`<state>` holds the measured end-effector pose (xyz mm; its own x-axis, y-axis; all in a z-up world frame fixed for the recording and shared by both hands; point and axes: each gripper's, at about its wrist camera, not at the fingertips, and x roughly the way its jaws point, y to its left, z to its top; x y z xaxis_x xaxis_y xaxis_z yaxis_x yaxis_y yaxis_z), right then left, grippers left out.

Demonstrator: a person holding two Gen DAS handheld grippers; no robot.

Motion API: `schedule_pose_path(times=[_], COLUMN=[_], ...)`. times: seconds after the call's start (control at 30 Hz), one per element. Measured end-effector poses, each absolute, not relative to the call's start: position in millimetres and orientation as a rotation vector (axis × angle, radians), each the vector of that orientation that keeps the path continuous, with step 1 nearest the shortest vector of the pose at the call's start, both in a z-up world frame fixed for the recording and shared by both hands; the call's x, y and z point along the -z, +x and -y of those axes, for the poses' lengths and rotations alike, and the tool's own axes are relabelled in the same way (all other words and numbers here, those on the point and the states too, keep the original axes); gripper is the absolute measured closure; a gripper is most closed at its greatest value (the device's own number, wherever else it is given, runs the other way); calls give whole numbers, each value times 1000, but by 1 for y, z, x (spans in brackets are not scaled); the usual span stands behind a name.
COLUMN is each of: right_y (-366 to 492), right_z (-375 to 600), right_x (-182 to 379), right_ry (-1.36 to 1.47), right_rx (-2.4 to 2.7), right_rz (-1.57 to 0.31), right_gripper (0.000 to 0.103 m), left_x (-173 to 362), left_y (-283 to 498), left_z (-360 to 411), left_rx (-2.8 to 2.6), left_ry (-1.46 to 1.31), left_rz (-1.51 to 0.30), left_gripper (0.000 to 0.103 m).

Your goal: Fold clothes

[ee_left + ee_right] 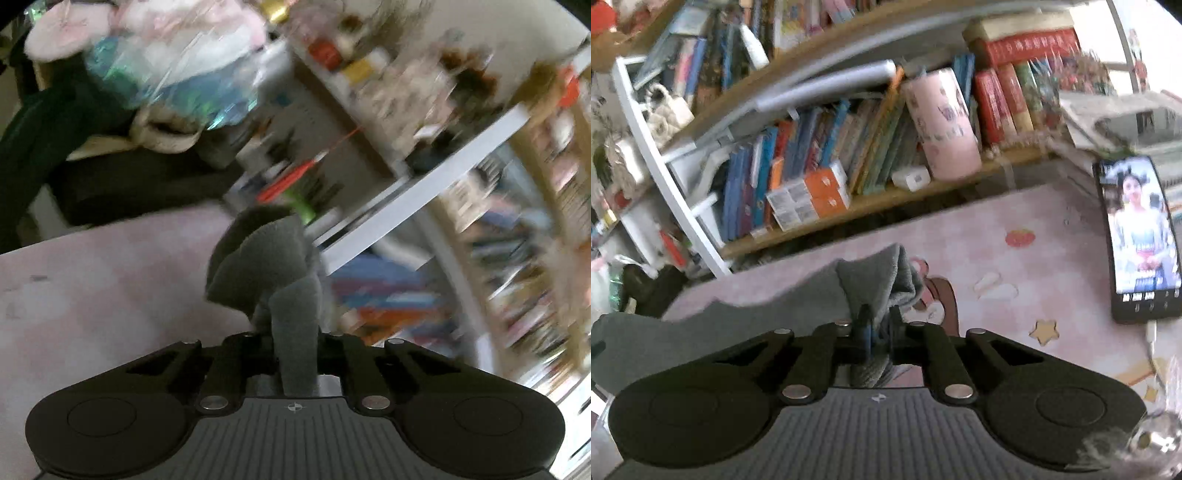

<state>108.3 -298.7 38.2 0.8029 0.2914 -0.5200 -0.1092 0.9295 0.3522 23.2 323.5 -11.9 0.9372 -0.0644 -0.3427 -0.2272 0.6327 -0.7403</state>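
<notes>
A grey fleecy garment bunches up in front of my left gripper, which is shut on a fold of it; the cloth hides the fingertips. The view is blurred. In the right wrist view the same grey garment rises in a peak from my right gripper, whose jaws are shut on its edge. From there the cloth stretches away to the left, above a pink patterned table mat. The pink mat also shows below and left of the left gripper.
A phone with a lit screen lies on the mat at the right, a cable at its lower end. Behind the mat stands a bookshelf with a pink cylinder. Dark clothes and bags pile up beyond the left gripper.
</notes>
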Motion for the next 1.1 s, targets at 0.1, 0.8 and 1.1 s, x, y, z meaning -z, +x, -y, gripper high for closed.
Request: schedule_pose_path(times=[0.1, 0.8, 1.1], right_y=[117, 70, 82], right_z=[295, 200, 142], right_x=[-13, -24, -15], right_ry=[257, -14, -57], right_rx=[-170, -265, -410], right_rz=[-662, -474, -536], right_gripper=[90, 60, 53], left_x=[34, 41, 38], left_y=[25, 17, 19], left_z=[-331, -315, -305], left_rx=[-139, -194, -182], left_ry=[-886, -803, -730], left_rz=[-425, -380, -368], left_gripper=[91, 61, 46])
